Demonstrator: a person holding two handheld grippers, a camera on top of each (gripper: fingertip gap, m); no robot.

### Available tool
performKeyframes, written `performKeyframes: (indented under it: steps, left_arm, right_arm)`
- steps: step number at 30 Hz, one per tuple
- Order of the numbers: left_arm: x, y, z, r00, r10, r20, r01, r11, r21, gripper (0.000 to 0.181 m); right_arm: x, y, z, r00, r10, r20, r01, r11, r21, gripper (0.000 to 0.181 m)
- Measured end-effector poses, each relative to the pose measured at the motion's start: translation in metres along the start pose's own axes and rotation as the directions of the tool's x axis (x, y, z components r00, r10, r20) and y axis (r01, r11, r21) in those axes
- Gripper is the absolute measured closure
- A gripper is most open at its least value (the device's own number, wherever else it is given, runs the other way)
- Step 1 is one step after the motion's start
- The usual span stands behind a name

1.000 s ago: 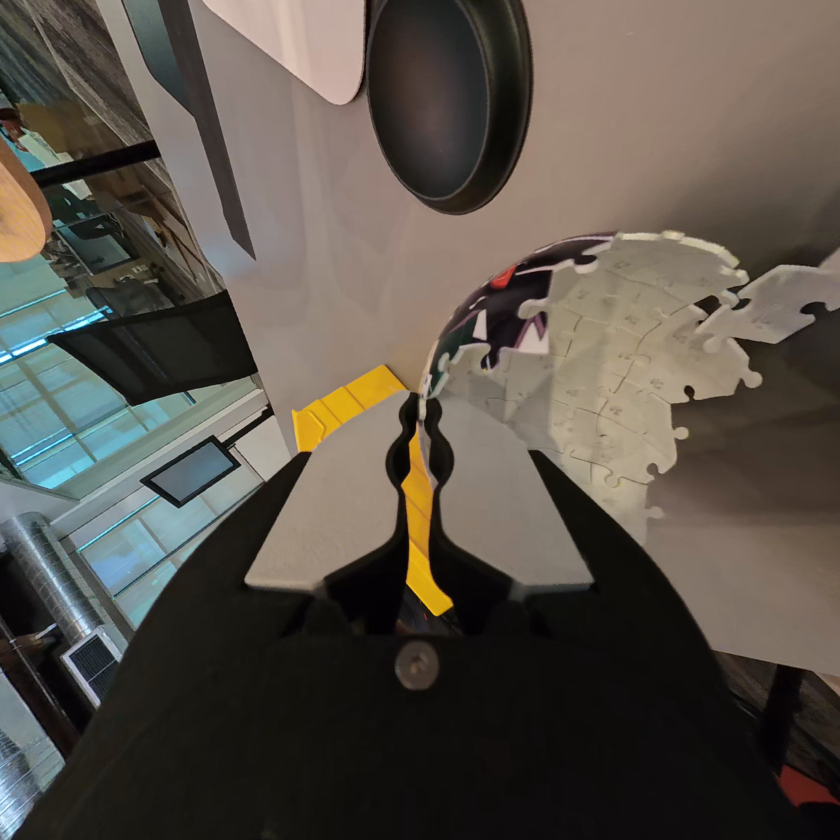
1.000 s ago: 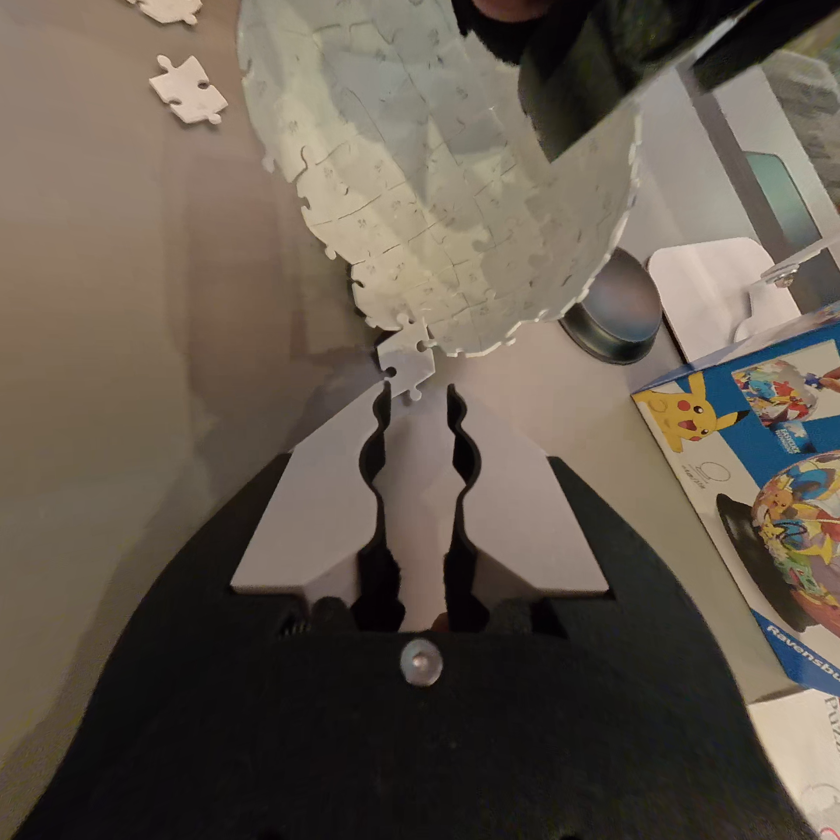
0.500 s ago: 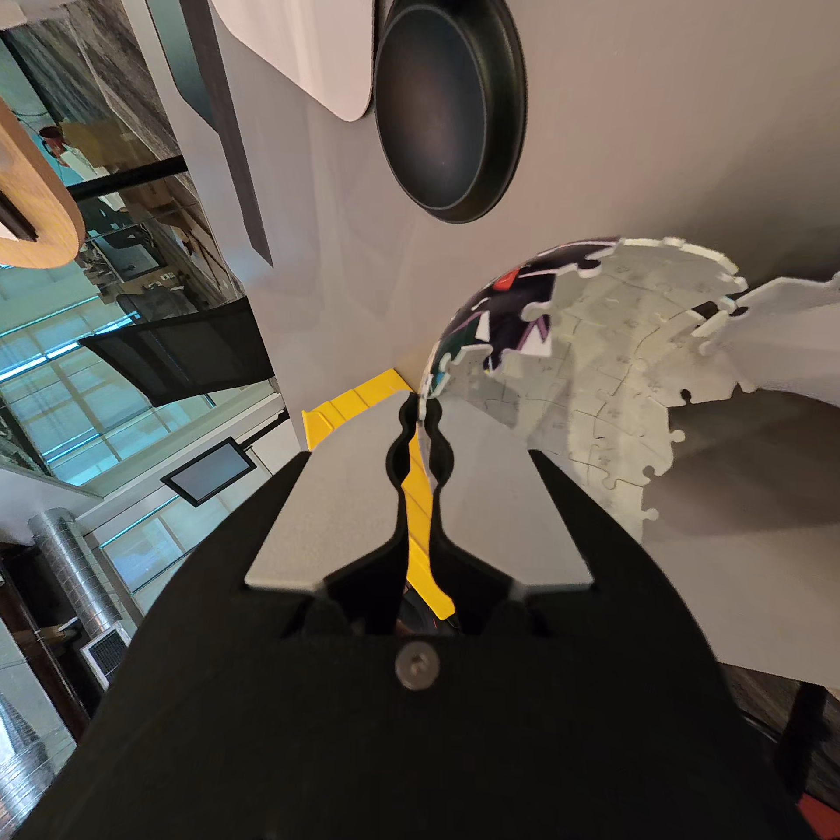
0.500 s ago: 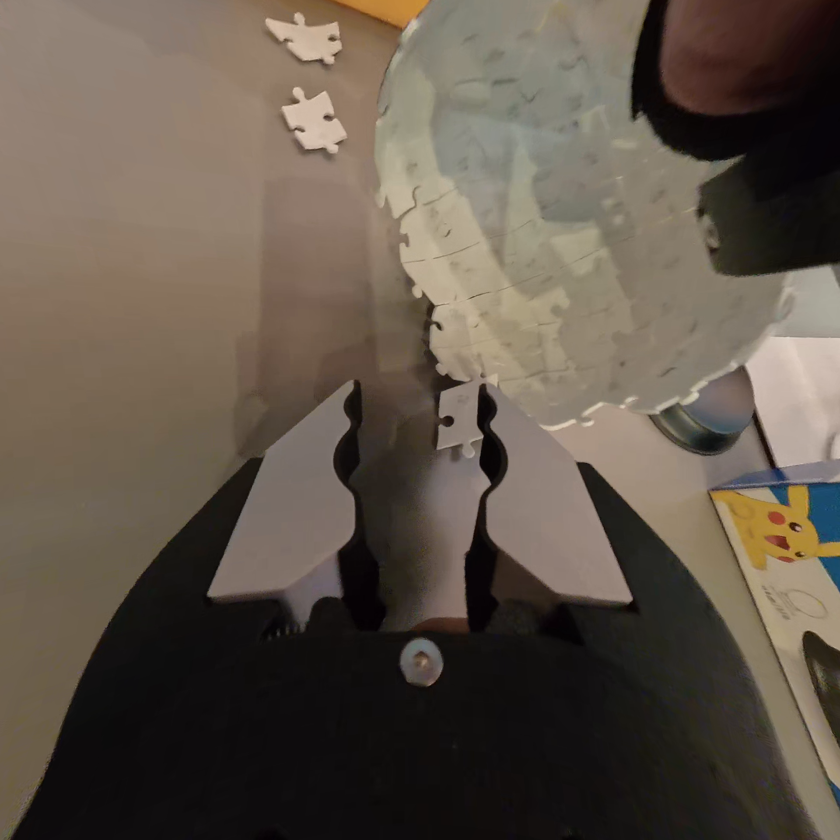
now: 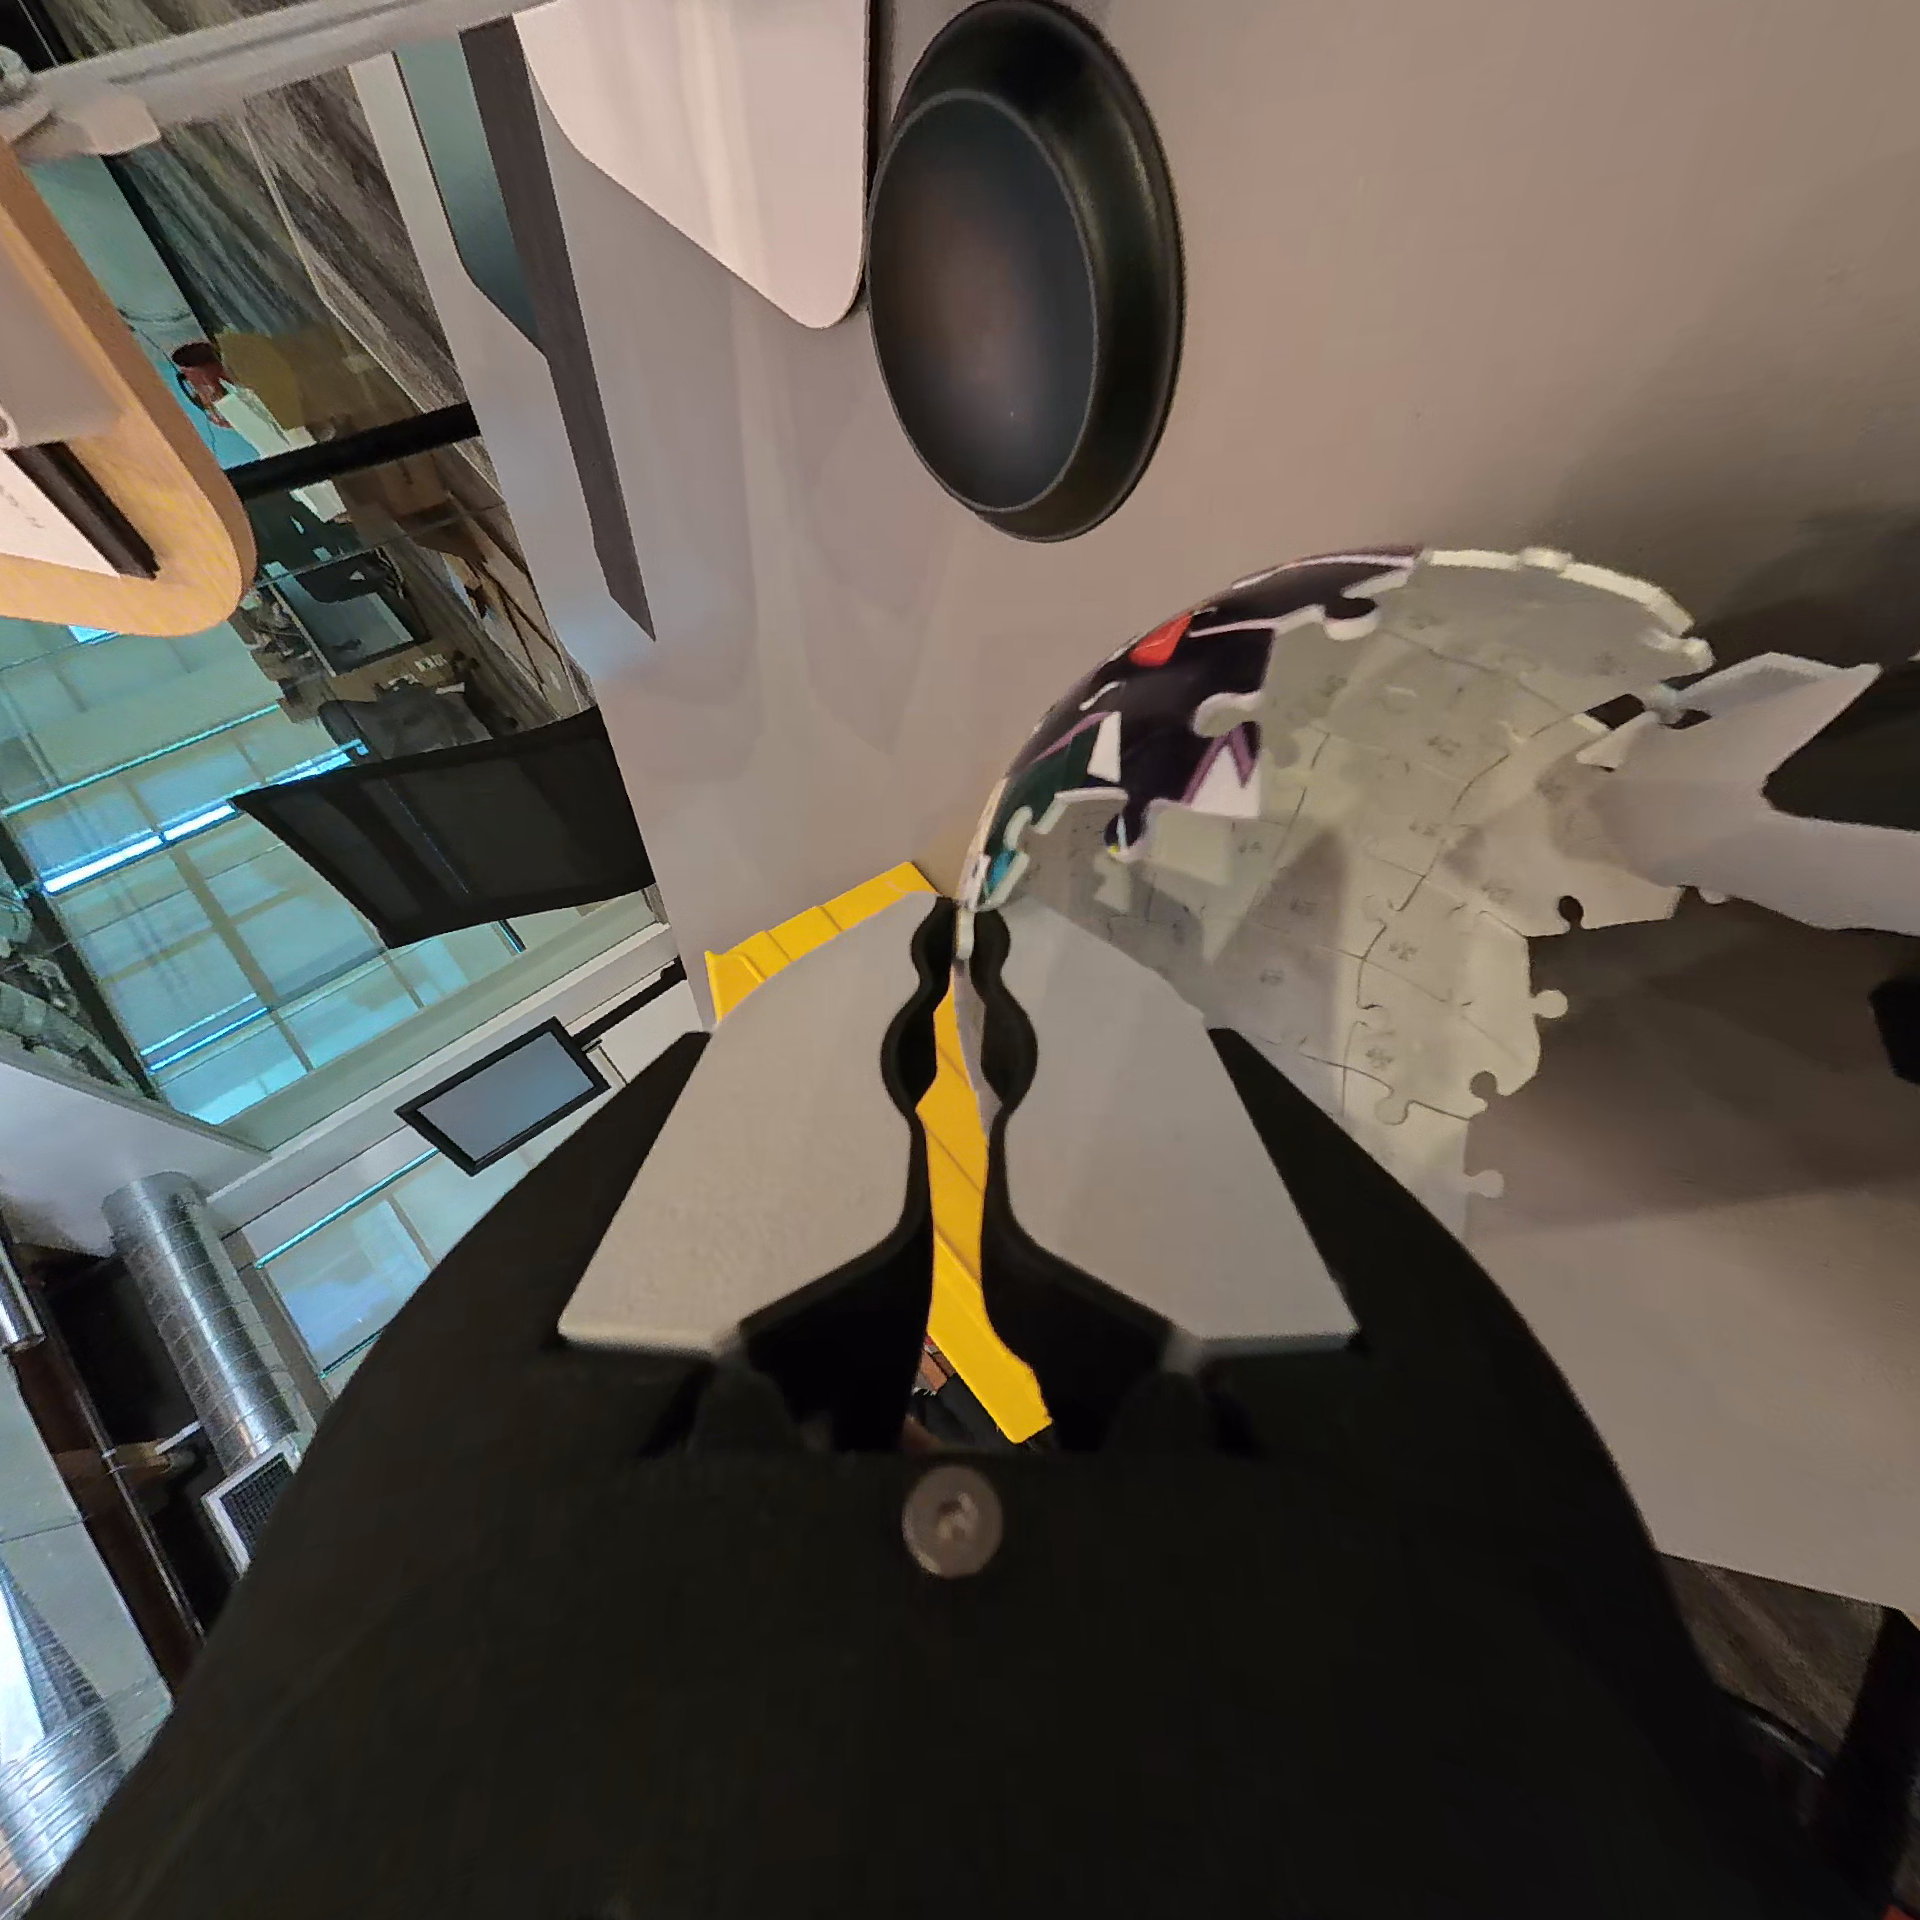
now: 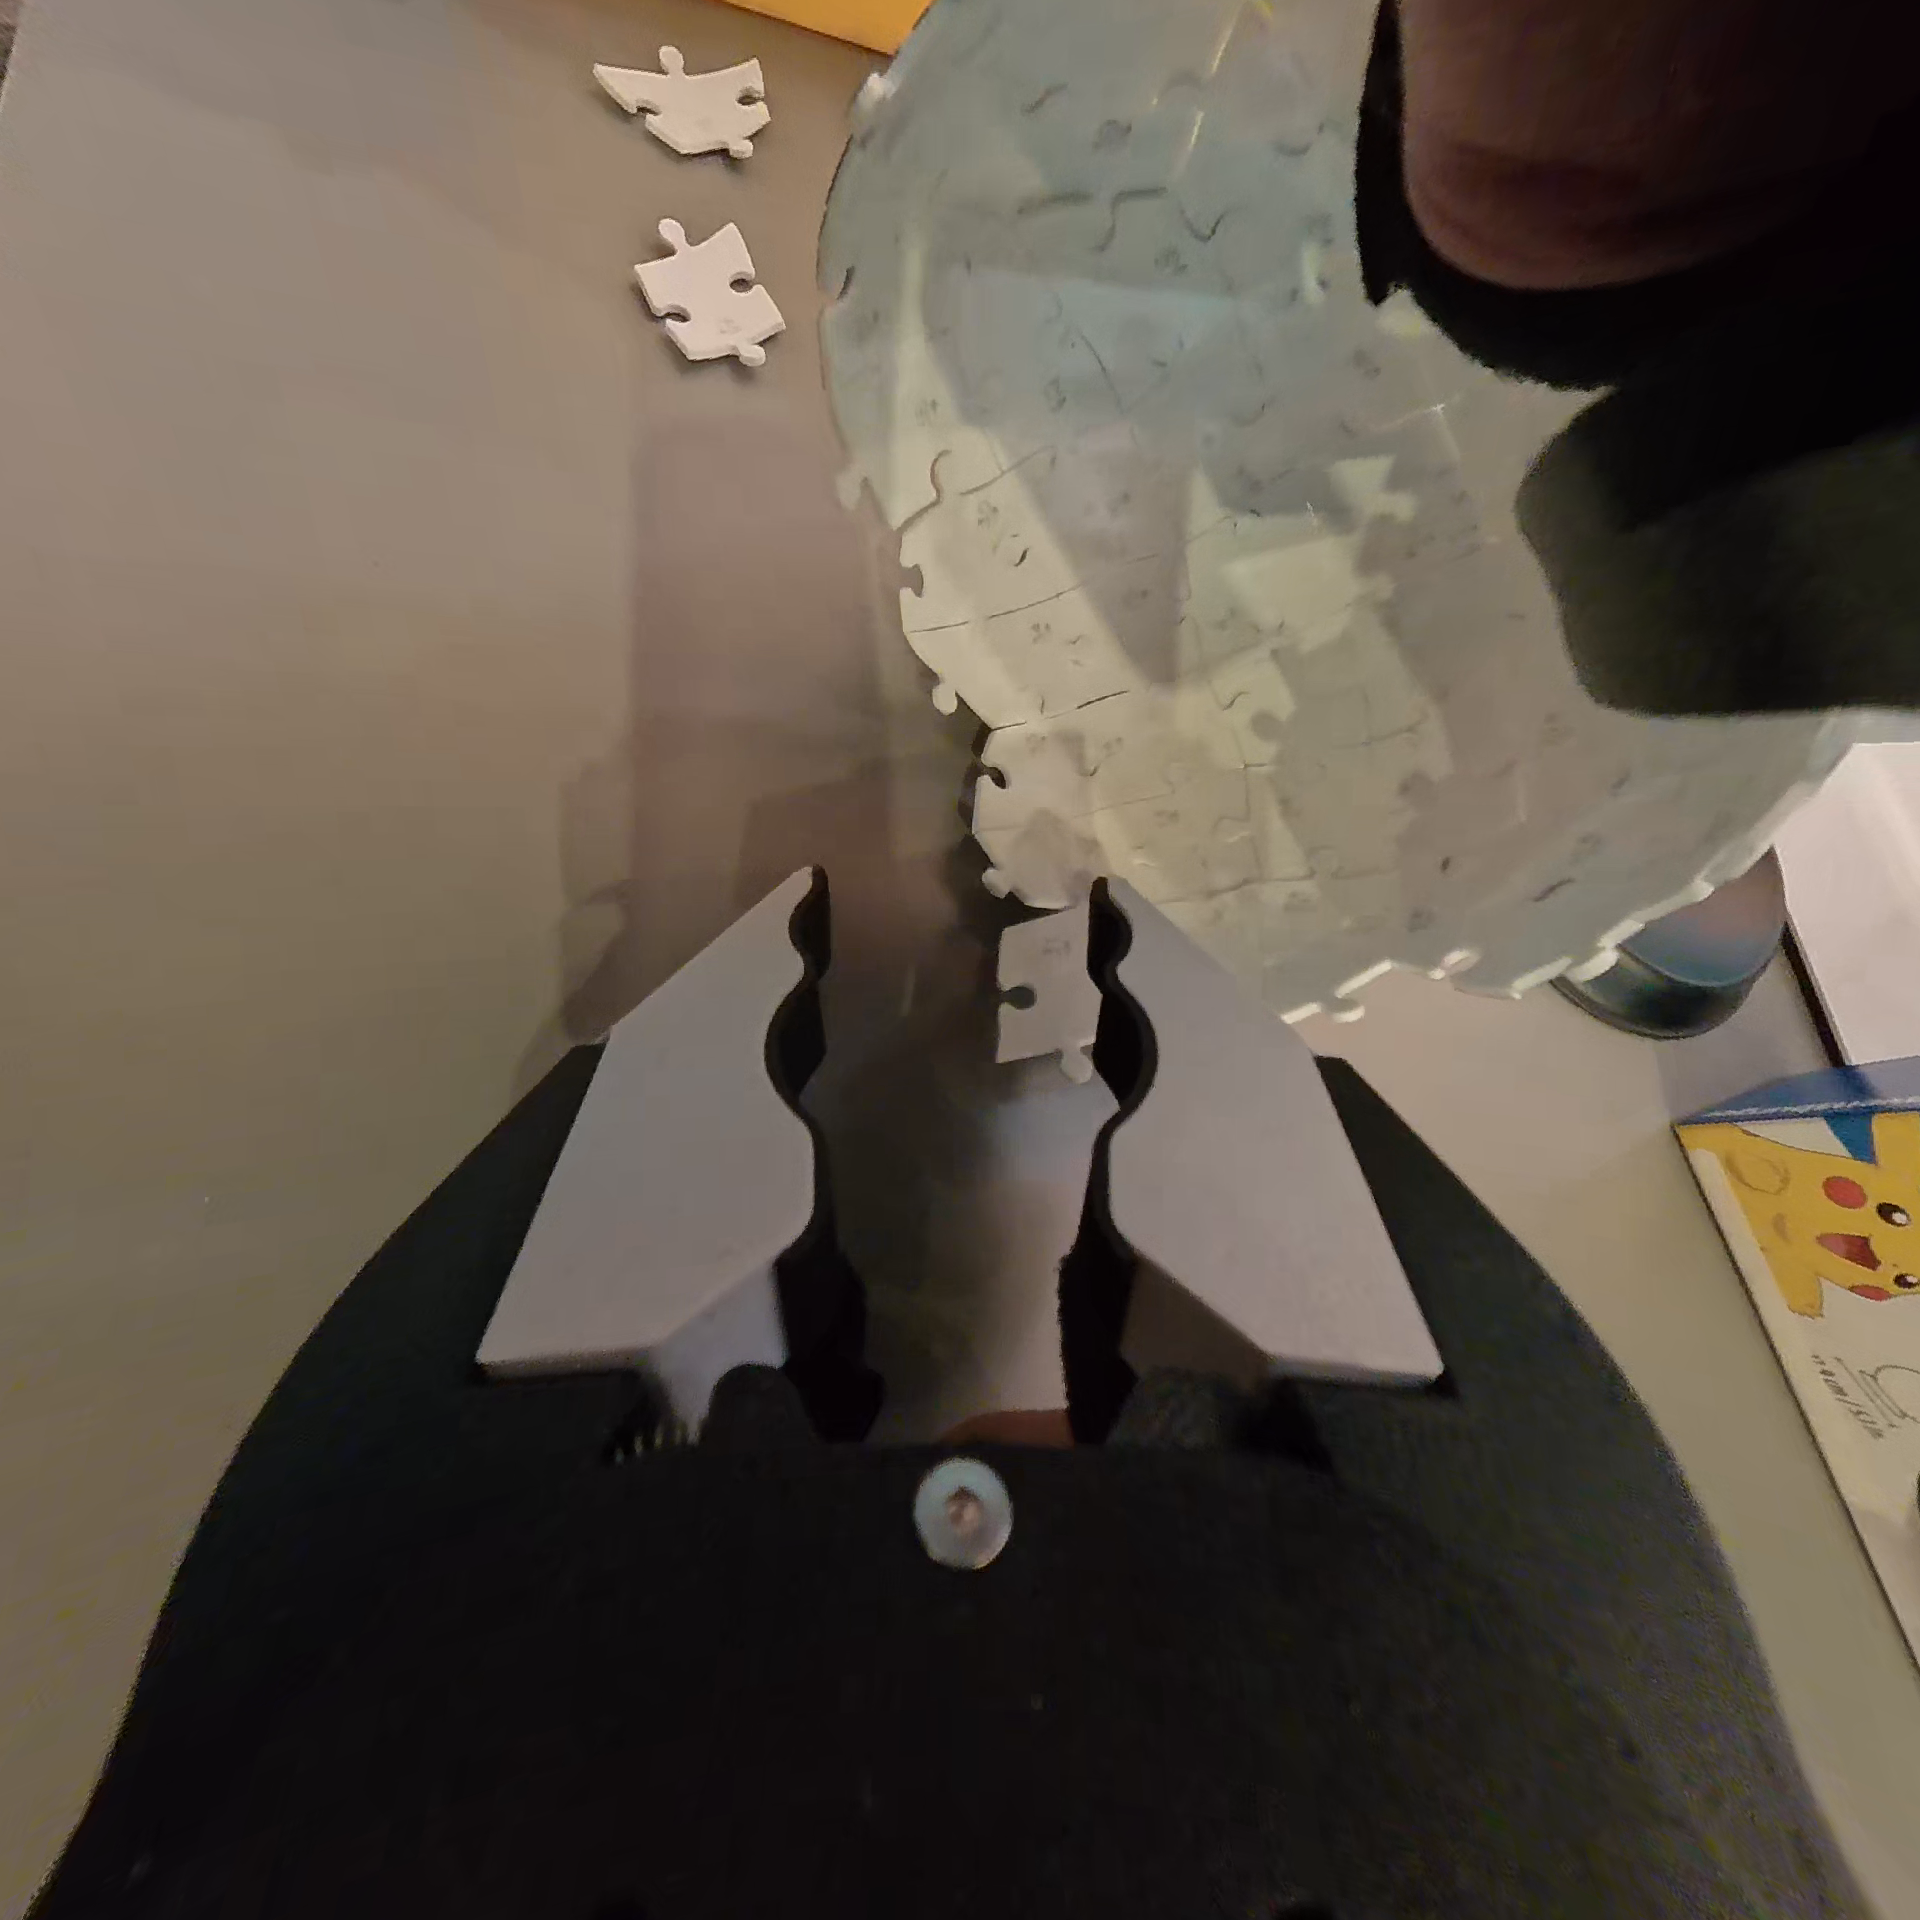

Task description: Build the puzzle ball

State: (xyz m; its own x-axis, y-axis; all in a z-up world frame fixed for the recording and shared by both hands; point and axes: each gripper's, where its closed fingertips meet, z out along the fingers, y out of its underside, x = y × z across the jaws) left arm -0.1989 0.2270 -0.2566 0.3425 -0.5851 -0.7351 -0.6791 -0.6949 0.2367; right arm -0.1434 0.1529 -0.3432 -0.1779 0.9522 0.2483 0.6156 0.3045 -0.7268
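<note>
Left gripper point(image 5: 961, 920): jaws nearly closed, pinching the rim of the partly built puzzle ball point(image 5: 1382, 894), which is held above the grey tabletop point(image 5: 1507, 312). The ball is an open shell; its pale inner side faces both cameras, and a strip of printed outer face (black, purple, red) shows along its top edge in the left wrist view.

Right gripper point(image 6: 956, 914): jaws spread to a moderate gap, gripping nothing. A single pale puzzle piece point(image 6: 1044, 997) hangs at the lower rim of the ball point(image 6: 1195, 520), just beside the inner face of the right-hand finger point(image 6: 1226, 1143); whether piece and finger touch I cannot tell. Whether the piece is fully seated in the ball also cannot be told.

On the tabletop point(image 6: 312, 623): two loose pale pieces point(image 6: 712, 291), pale side up, well apart from the right gripper, near its far edge. A black round stand point(image 5: 1023, 265) lies beyond the ball. A puzzle box point(image 6: 1808, 1278) sits at the right side. A yellow object point(image 5: 961, 1195) is visible between and behind the left jaws.
</note>
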Motion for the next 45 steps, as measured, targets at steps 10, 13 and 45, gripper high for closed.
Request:
performKeyframes:
  steps: [10, 13, 45]
  left_arm:
    - [0.000, 0.000, 0.000, 1.000, -0.022, 0.007, 0.022, 1.000, 0.021, 0.178]
    - [0.001, -0.002, -0.001, 1.000, -0.028, 0.001, 0.028, 0.999, 0.032, 0.178]
    - [-0.005, -0.005, 0.003, 0.998, -0.037, 0.052, 0.031, 0.993, 0.113, 0.178]
  right_arm:
    - [0.001, 0.000, 0.001, 0.999, 0.032, -0.038, -0.033, 0.999, -0.025, 0.133]
    - [0.001, 0.000, 0.001, 0.998, 0.035, -0.048, -0.037, 0.999, -0.025, 0.133]
    - [-0.004, 0.015, -0.022, 1.000, 0.025, -0.005, -0.025, 0.998, -0.053, 0.131]
